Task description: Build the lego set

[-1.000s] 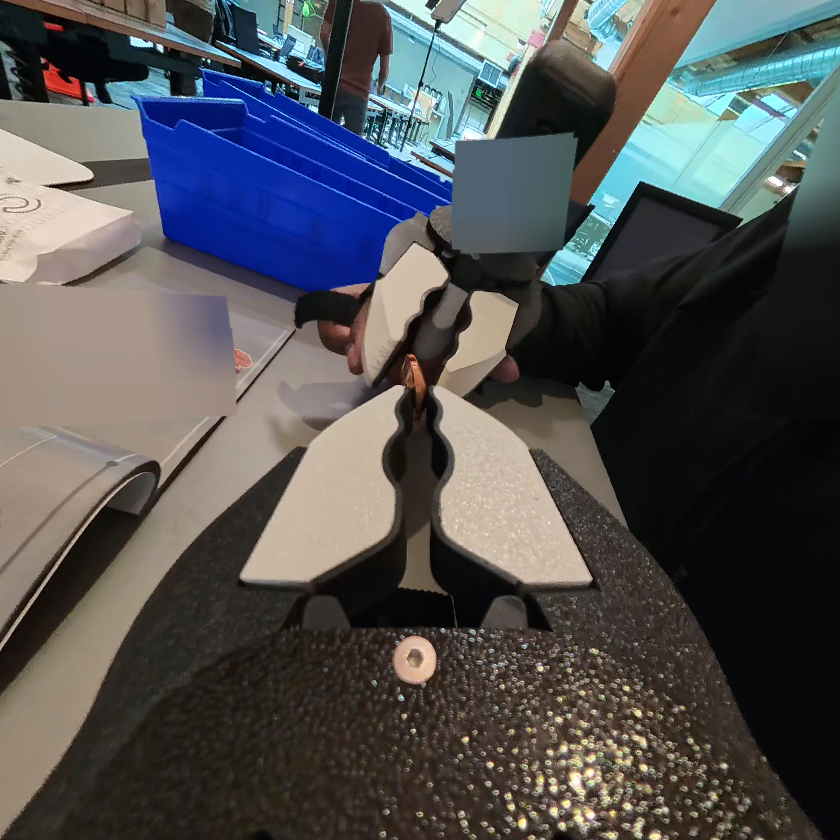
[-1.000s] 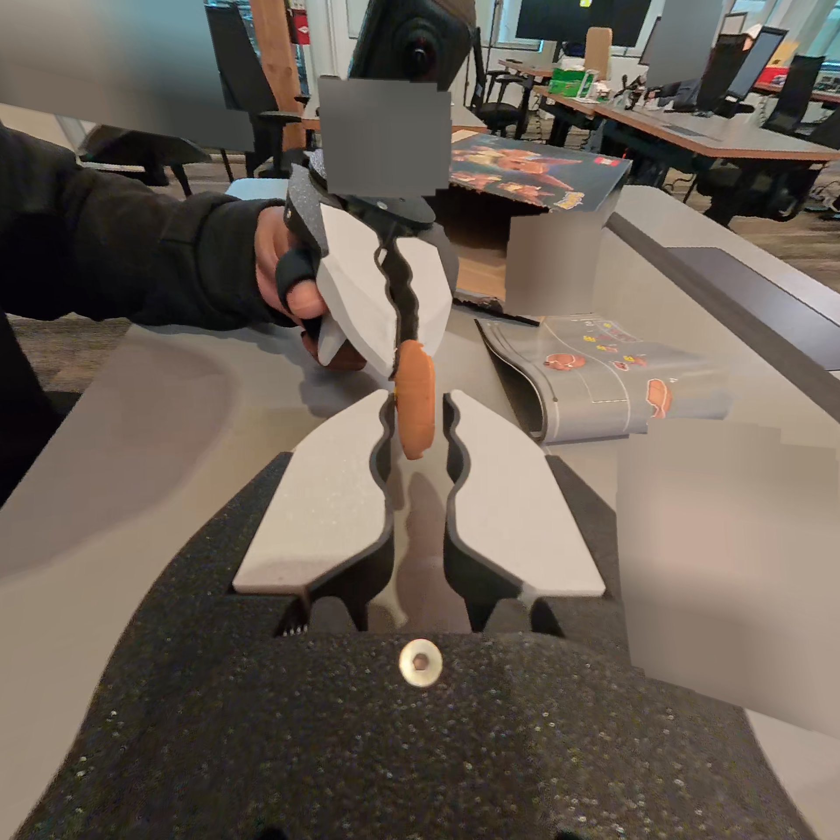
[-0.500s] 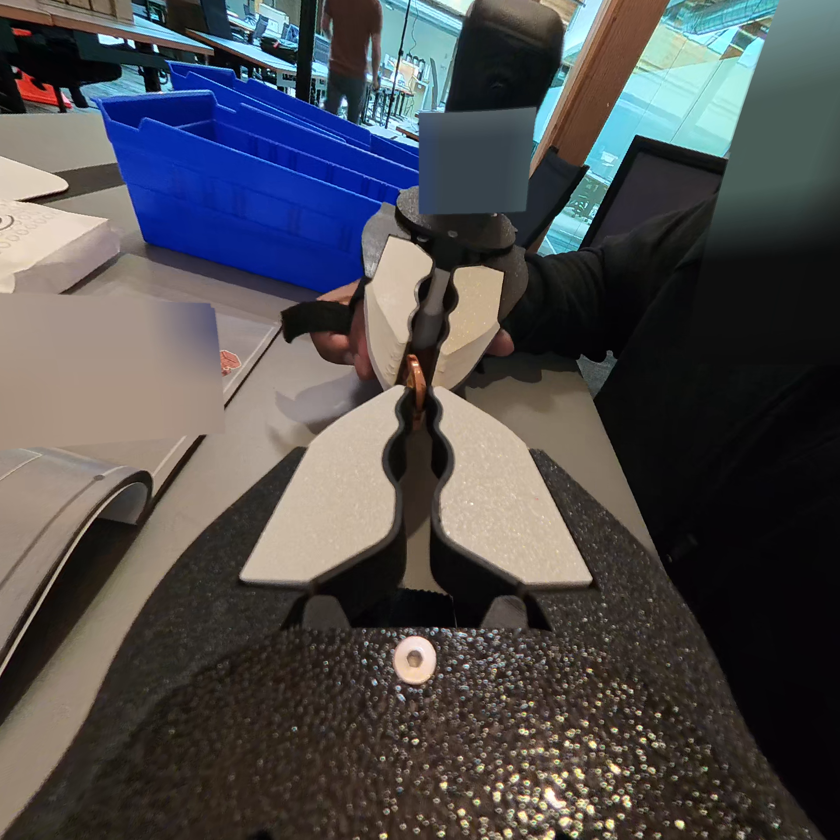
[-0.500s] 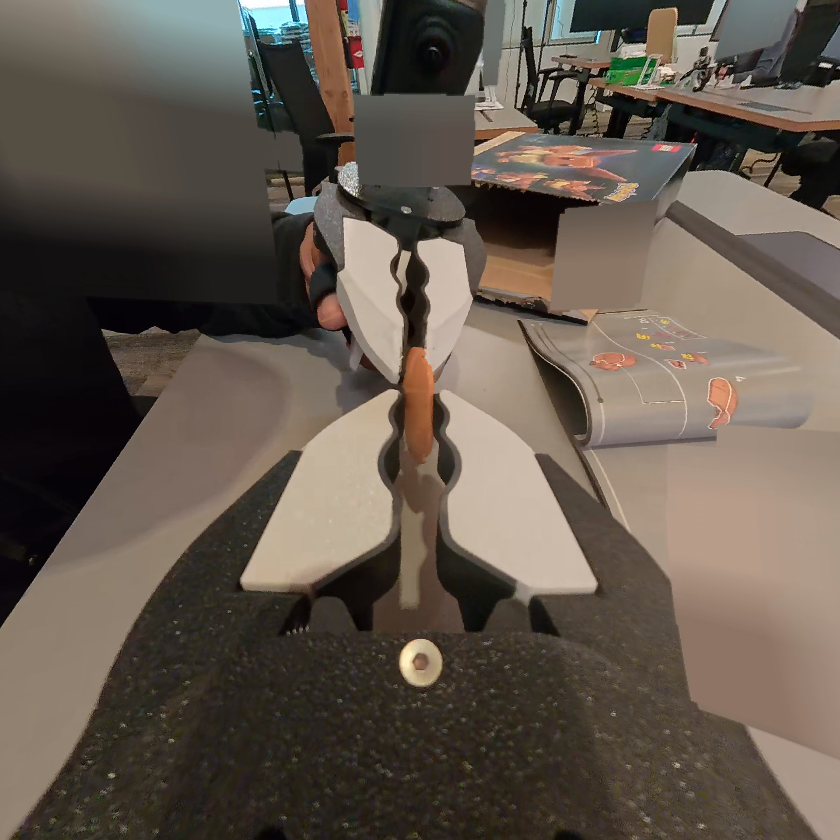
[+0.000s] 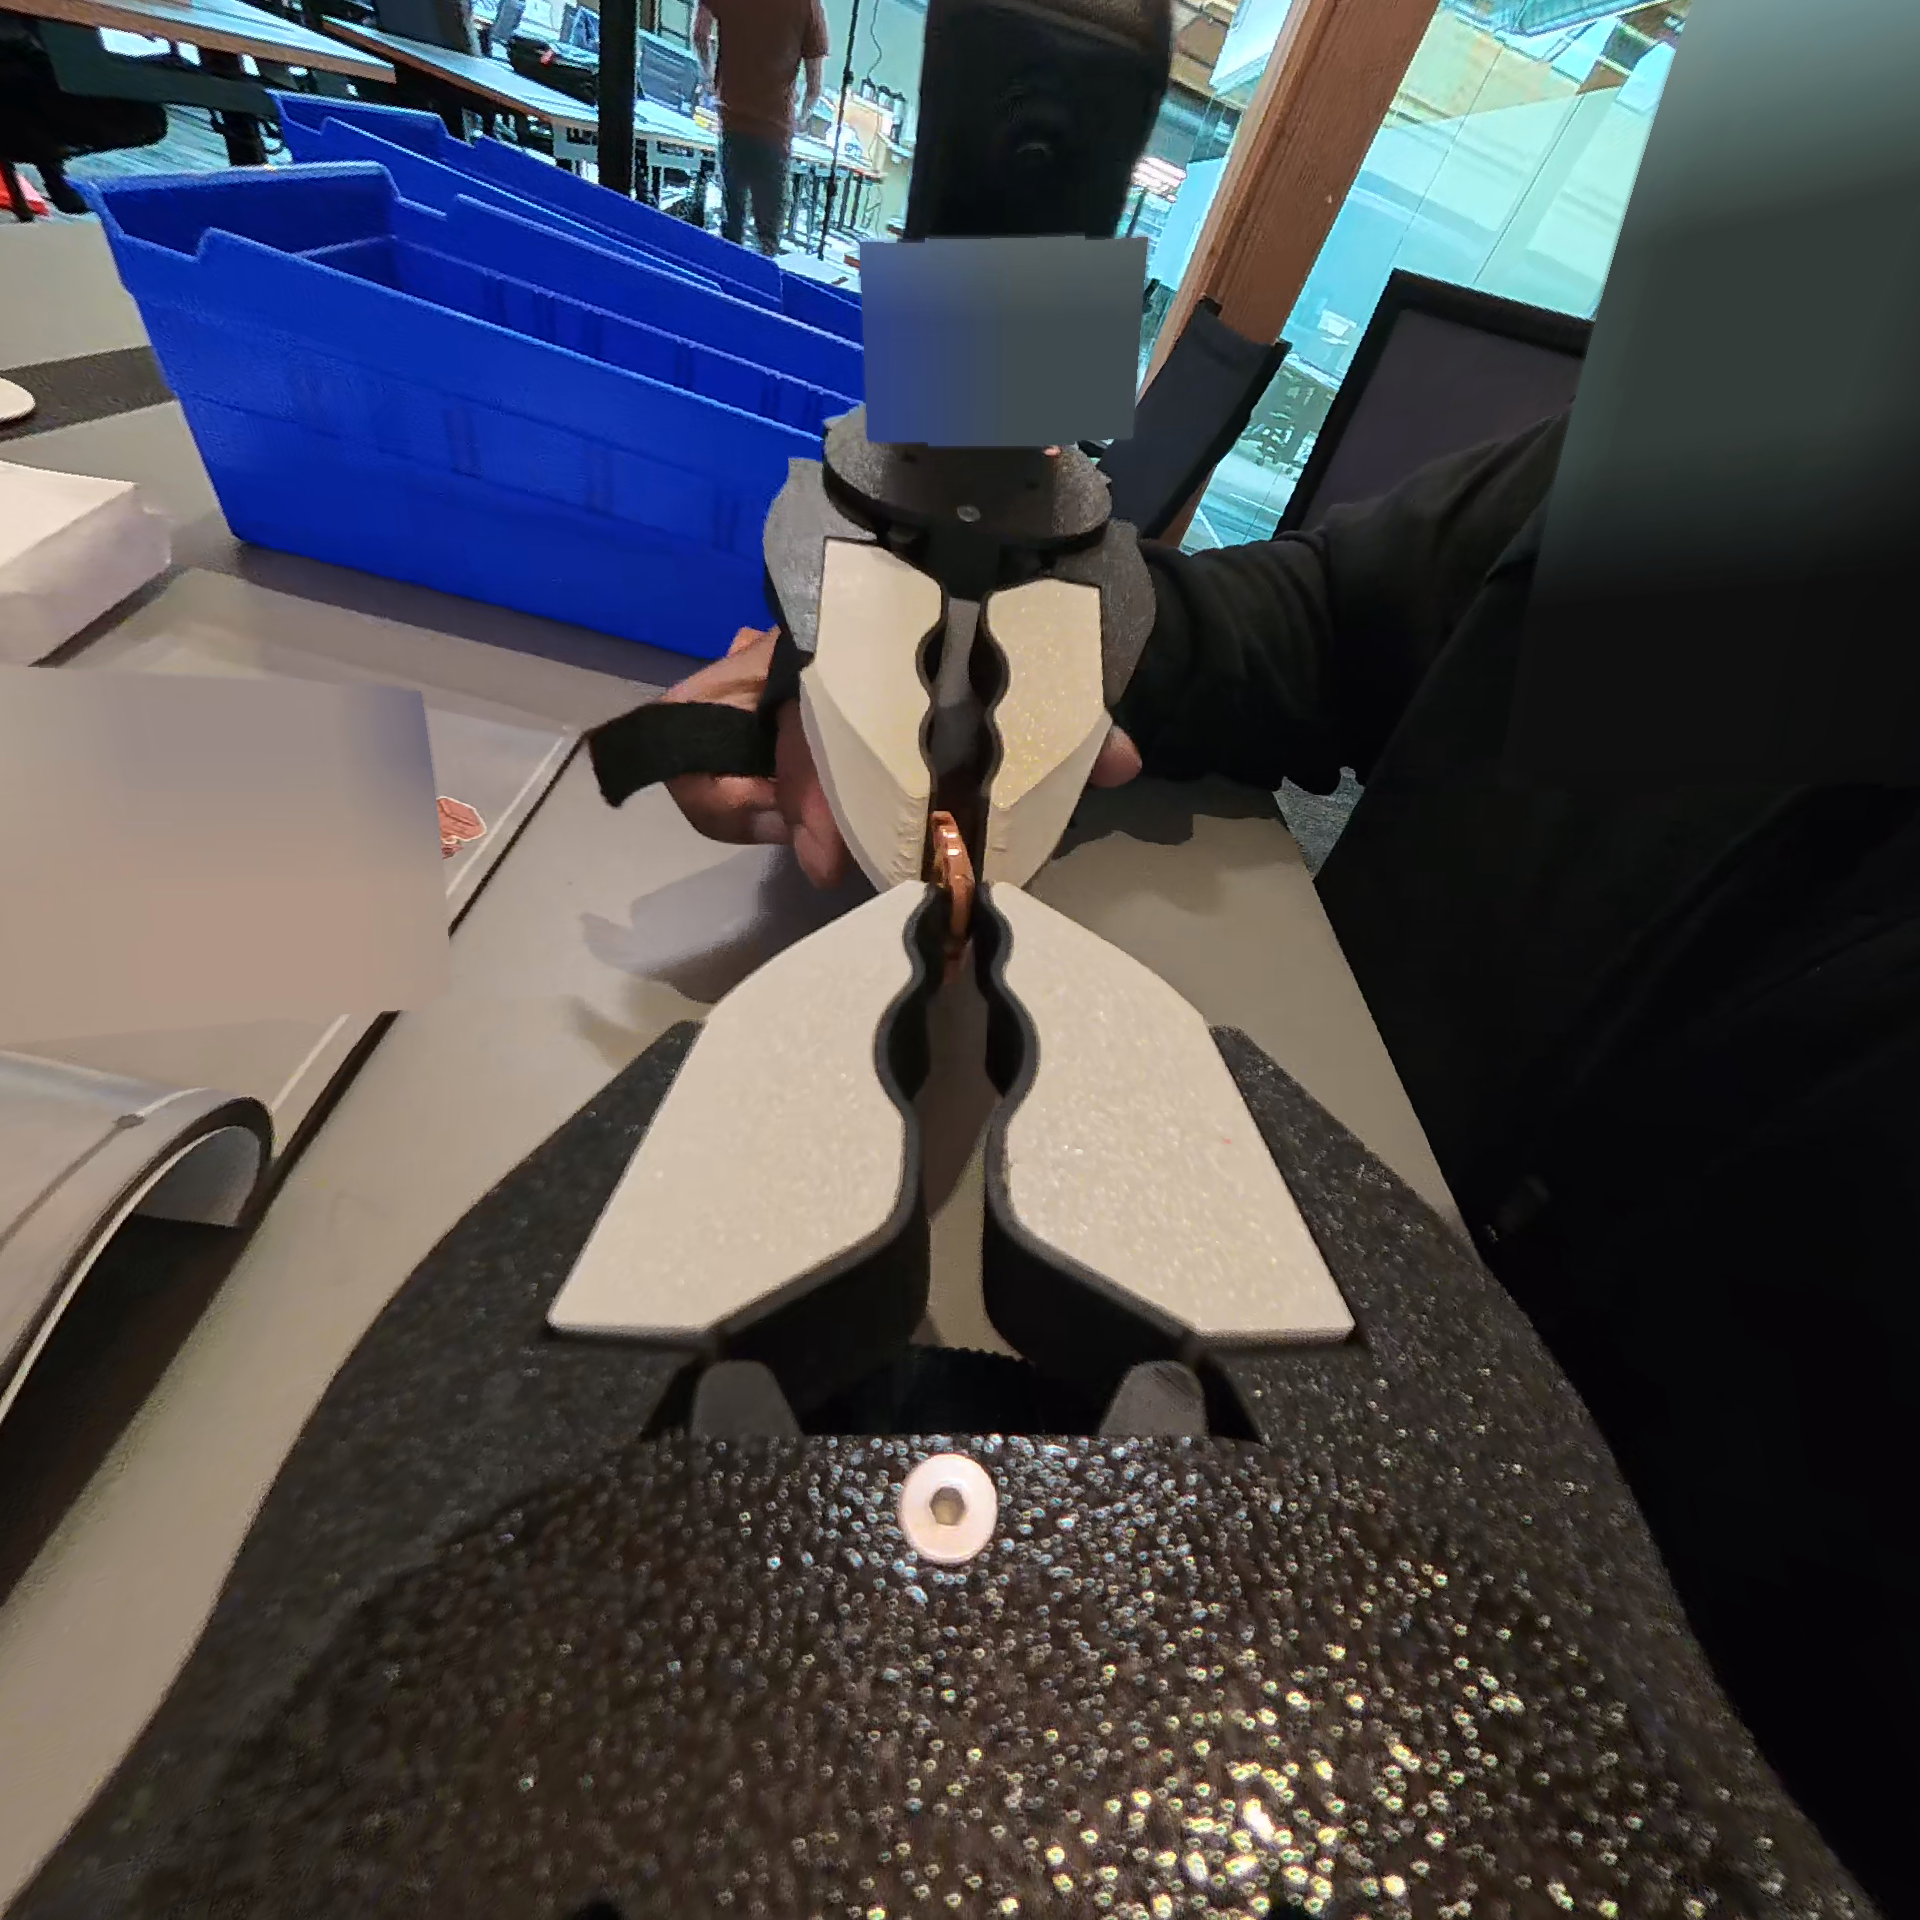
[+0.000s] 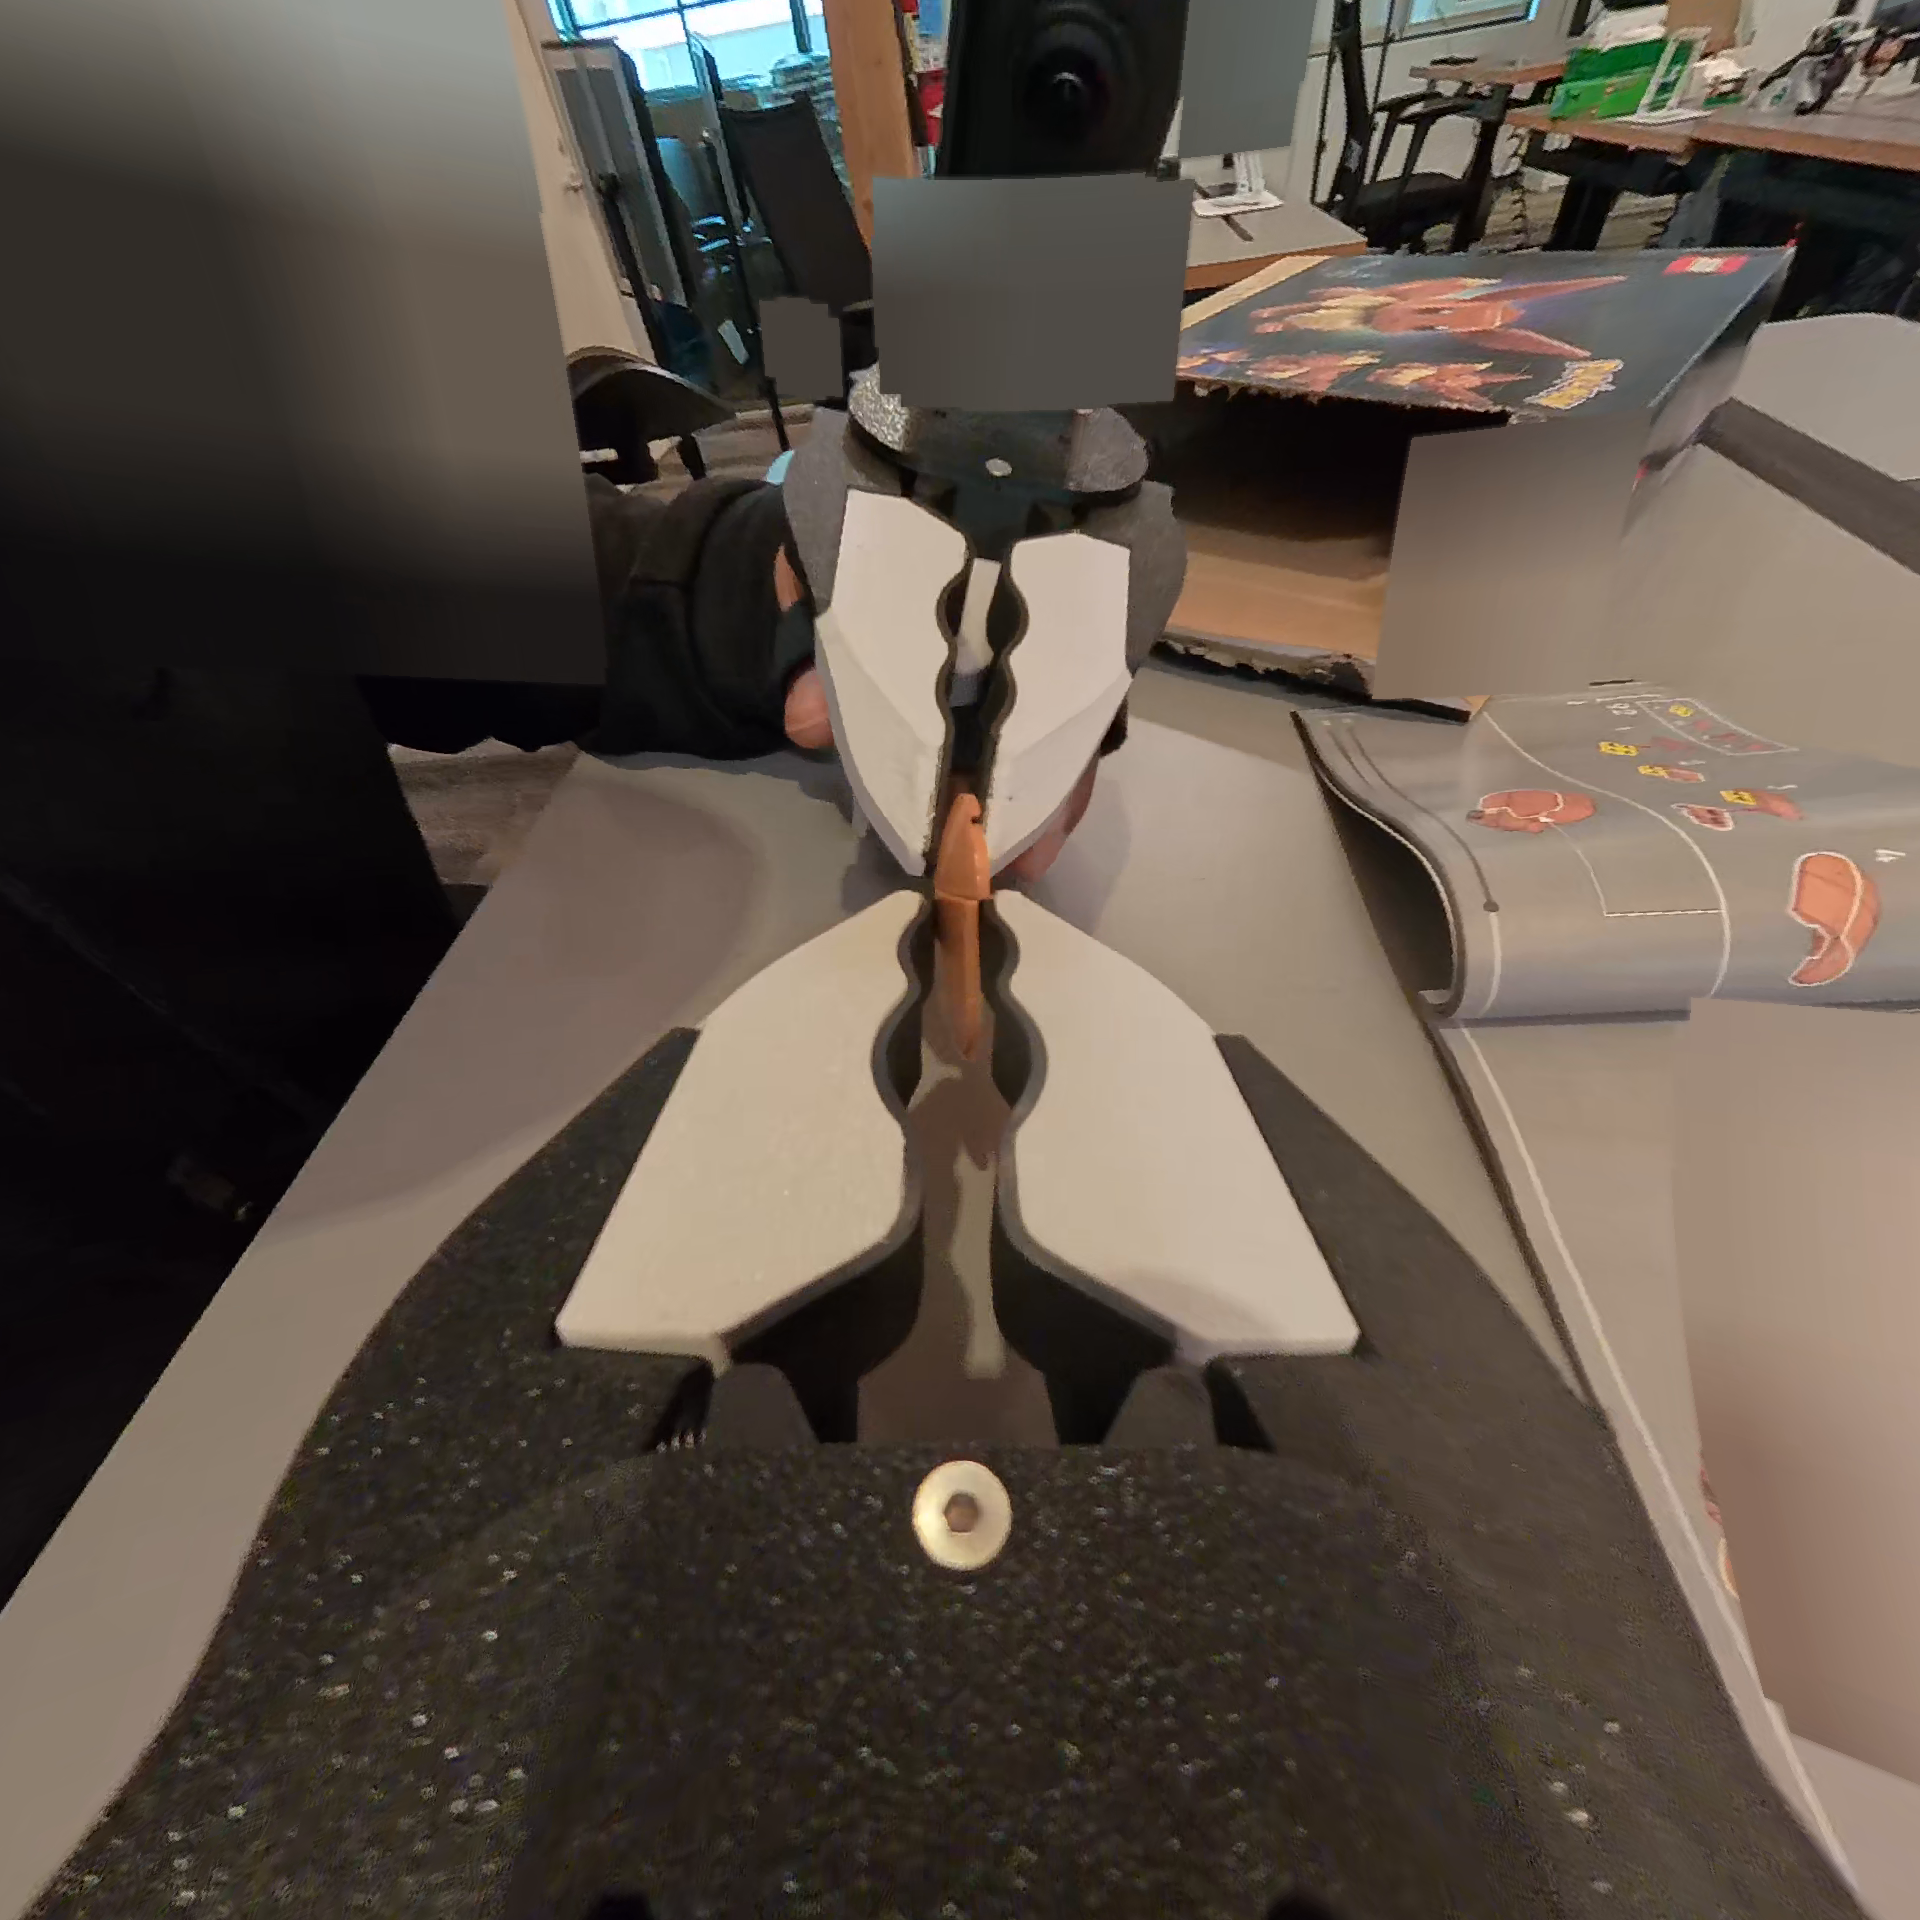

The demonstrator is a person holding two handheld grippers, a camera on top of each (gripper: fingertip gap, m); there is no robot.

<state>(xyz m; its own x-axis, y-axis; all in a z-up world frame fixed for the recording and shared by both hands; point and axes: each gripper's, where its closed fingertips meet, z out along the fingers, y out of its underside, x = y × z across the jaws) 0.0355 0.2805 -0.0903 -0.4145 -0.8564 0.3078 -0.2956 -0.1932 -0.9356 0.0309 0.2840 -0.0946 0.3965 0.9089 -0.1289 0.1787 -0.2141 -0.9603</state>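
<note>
Grey tabletop (image 5: 540,1039) runs from the left side to a near edge beside the person's dark sleeve (image 5: 1299,644); in the right wrist view that edge falls away at the left toward dark floor, and bare table lies between the grippers and the edge. On the left of the left wrist view a curled grey booklet (image 5: 125,1164) lies flat, with blue plastic bins (image 5: 468,416) standing behind it, well apart from the grippers. At the centre the two grippers meet tip to tip above the table. The left gripper (image 5: 951,914) has its jaws nearly together, its fingertips (image 5: 883,935) pinching the lower end of a thin orange-brown piece (image 5: 951,862). The right gripper (image 6: 956,914) faces it, jaws likewise narrowed onto the same orange-brown piece (image 6: 958,935), which stands on edge and bridges both sets of tips; its far end reaches into the opposite gripper's jaws in each view. A hand (image 5: 748,790) with a black strap holds the far gripper. To the right in the right wrist view lie an open instruction booklet (image 6: 1662,883) and, behind it, an opened cardboard box (image 6: 1403,416) with a printed lid, both clear of the grippers.
</note>
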